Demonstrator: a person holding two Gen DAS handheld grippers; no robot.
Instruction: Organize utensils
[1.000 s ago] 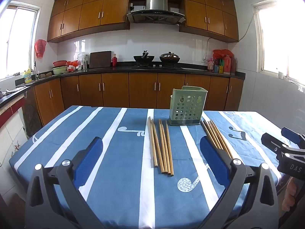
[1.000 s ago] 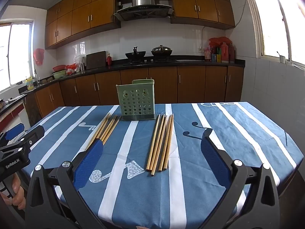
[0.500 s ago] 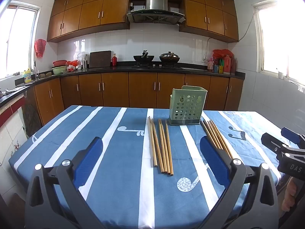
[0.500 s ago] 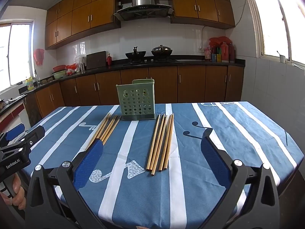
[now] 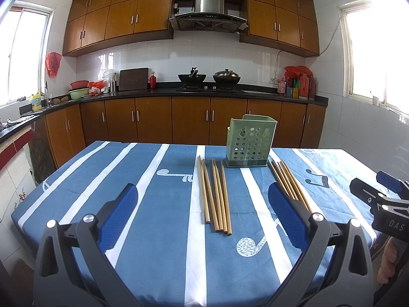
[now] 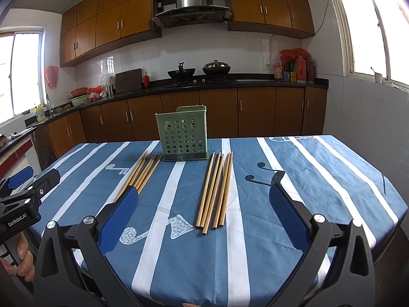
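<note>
A green perforated utensil holder (image 5: 250,140) (image 6: 183,134) stands upright at the far middle of the blue striped tablecloth (image 5: 158,204) (image 6: 319,179). Two bundles of wooden chopsticks lie flat on the cloth, one on each side of it. The left bundle (image 5: 214,194) (image 6: 143,171) lies ahead of my left gripper (image 5: 203,208). The right bundle (image 5: 288,181) (image 6: 216,192) lies ahead of my right gripper (image 6: 203,208). Both grippers are open and empty, held above the near table edge. Each gripper also shows at the side of the other's view.
Wooden kitchen cabinets and a black counter (image 5: 204,92) with pots run behind the table. The table's right edge (image 6: 383,186) drops off near a tiled wall. A hand (image 6: 23,261) holds the left gripper's handle.
</note>
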